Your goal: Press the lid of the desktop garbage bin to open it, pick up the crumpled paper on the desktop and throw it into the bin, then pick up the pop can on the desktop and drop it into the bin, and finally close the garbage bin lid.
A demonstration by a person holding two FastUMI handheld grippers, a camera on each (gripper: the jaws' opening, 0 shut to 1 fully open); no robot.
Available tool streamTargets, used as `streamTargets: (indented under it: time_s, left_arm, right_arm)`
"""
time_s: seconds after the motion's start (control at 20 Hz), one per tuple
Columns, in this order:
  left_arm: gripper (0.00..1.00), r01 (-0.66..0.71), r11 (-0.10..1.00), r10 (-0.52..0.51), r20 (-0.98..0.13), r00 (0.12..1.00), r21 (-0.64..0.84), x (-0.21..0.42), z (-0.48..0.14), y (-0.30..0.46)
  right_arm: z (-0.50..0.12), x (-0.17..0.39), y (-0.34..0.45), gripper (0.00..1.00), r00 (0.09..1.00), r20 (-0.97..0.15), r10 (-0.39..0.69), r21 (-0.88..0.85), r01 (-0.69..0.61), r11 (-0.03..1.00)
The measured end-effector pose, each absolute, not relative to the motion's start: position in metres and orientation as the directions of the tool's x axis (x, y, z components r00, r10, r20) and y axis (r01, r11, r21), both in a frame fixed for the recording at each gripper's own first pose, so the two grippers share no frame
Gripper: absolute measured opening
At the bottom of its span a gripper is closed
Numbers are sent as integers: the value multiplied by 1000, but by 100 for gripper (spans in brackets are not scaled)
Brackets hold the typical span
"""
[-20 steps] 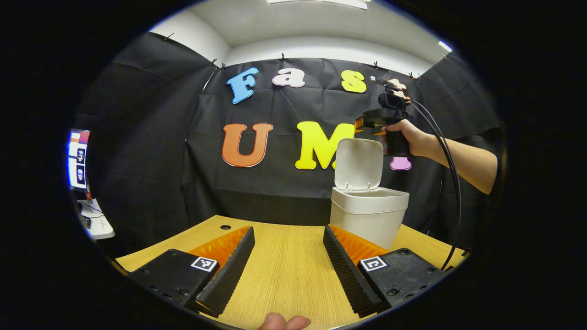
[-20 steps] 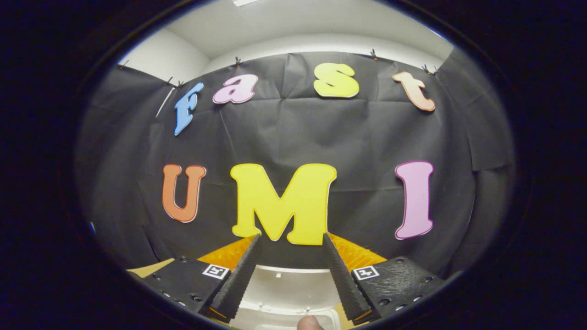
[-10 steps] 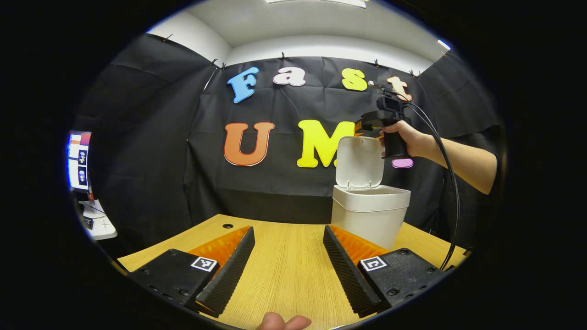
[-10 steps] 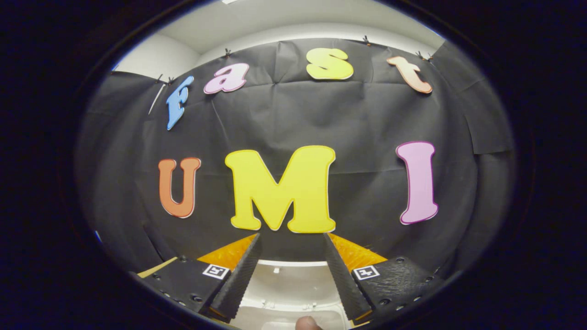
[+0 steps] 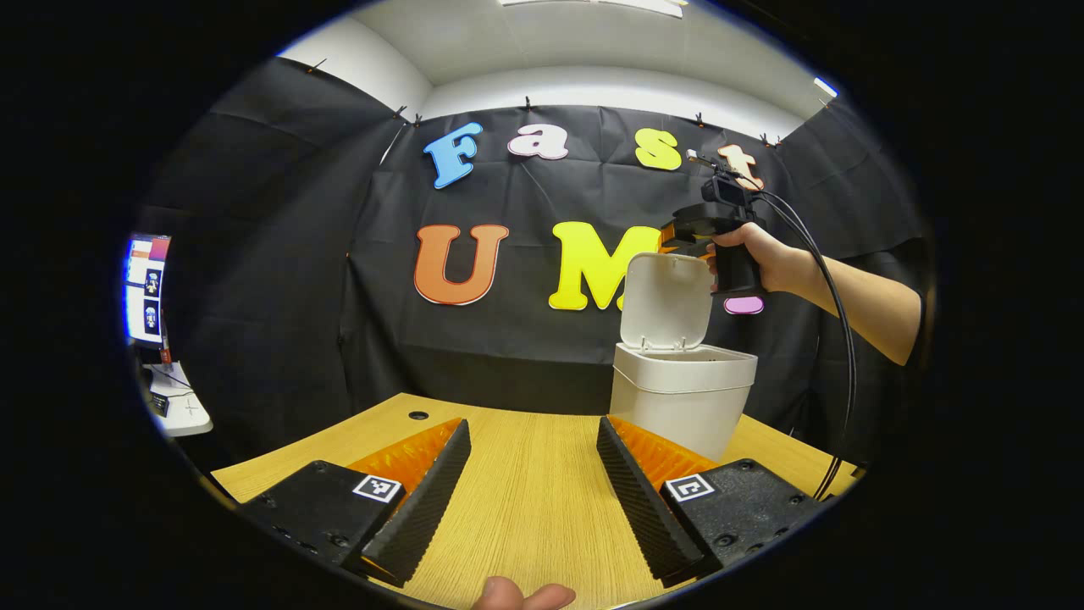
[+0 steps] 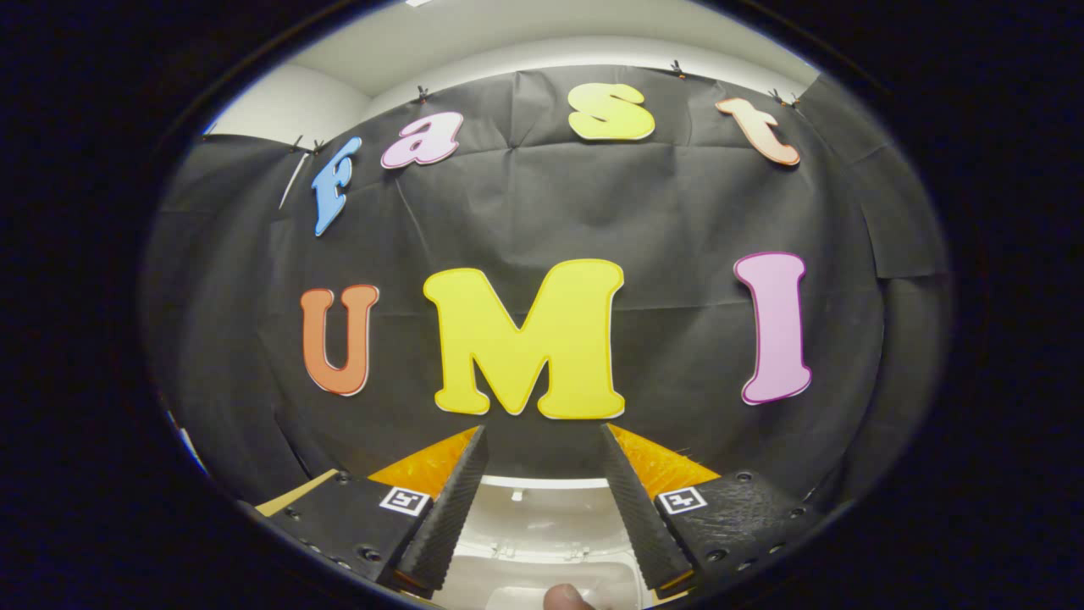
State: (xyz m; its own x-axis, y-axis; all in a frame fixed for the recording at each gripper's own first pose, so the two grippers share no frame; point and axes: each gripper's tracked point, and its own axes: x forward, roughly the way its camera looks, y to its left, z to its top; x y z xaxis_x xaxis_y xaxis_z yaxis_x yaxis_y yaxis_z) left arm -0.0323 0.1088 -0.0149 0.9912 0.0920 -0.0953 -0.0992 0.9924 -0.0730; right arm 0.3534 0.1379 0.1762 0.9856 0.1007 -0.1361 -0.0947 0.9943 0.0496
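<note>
The white garbage bin (image 5: 680, 405) stands on the wooden table (image 5: 525, 500) at the right, with its lid (image 5: 666, 298) flipped upright. My right gripper (image 5: 677, 237), held by a hand, hovers just above and behind the lid's top edge. In the right gripper view that gripper (image 6: 543, 432) is open with nothing between its fingers, and the lid (image 6: 542, 512) and the bin's mouth (image 6: 550, 586) lie right below it. My left gripper (image 5: 532, 428) rests low over the table, left of the bin, open and holding nothing.
A lit monitor (image 5: 146, 292) and a white desk corner (image 5: 174, 411) sit far left beyond the table. A small round hole (image 5: 417, 416) marks the table's back edge. A black cable (image 5: 838, 339) hangs from the right gripper down past the bin.
The right gripper has come down a little and tilted toward the lid, so more of the lid and bin mouth shows below it. The left gripper has barely moved.
</note>
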Motion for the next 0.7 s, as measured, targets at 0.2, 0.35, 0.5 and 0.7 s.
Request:
streamTargets:
  time_s: [0.2,0.35,0.5,0.7]
  left_arm:
    - [97,-102,993,97,-91,991,-57,-32,-15,107]
    - [97,-97,993,90,-97,991,-62,-34,-15,102]
    - [97,-89,995,85,-82,993,-49,-35,-7,96]
    - [97,-93,996,92,-79,993,-3,-39,-9,92]
  right_arm:
    - [172,330,140,82,984,-143,107,34,-103,994]
    - [150,311,143,82,968,-209,137,50,-129,990]
    - [115,293,145,81,945,-284,160,57,-150,987]
    - [86,276,132,82,949,-277,154,50,-146,988]
